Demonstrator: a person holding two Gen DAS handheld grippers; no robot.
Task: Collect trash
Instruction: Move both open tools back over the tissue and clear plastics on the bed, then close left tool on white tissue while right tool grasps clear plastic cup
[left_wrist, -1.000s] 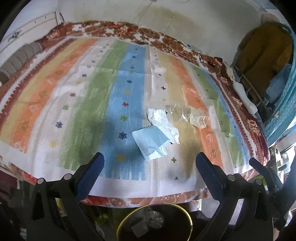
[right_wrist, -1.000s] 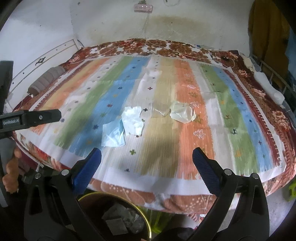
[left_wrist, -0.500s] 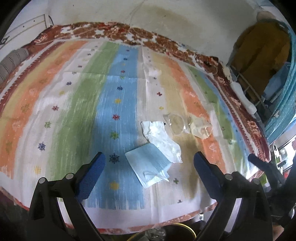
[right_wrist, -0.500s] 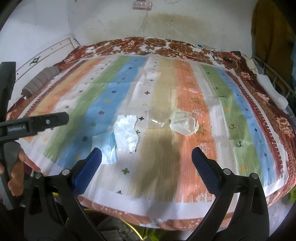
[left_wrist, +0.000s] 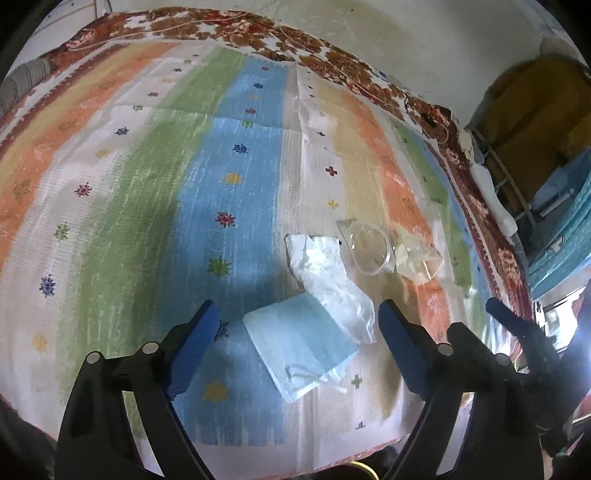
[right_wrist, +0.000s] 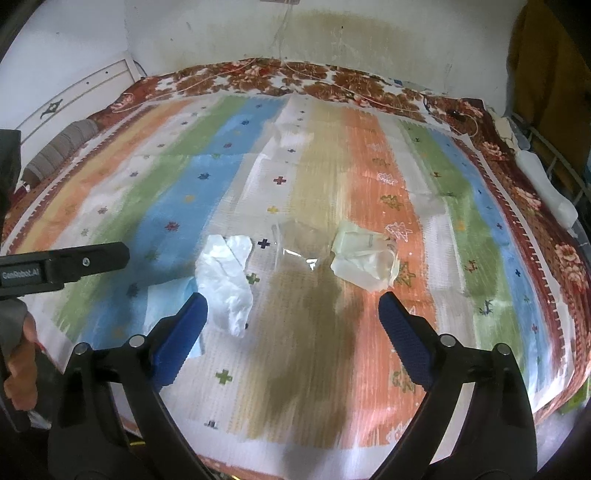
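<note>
Bedspread (left_wrist: 155, 206): striped, spread flat, four scraps of trash lying on it.
Blue napkin (left_wrist: 299, 343): nearest the bedspread's front edge, white wrapper overlapping its far right corner.
White wrapper (left_wrist: 325, 273): crumpled, just behind the napkin.
Clear cup (left_wrist: 369, 251): tipped on its side, right of the wrapper.
Cream packet (right_wrist: 365, 262): crumpled, beside the cup.
Left gripper (left_wrist: 298, 336): above the napkin, jaws apart, just closing a little, gripping nothing.
Right gripper (right_wrist: 291, 317): over the bedspread short of the cup, jaws apart, empty.
</note>
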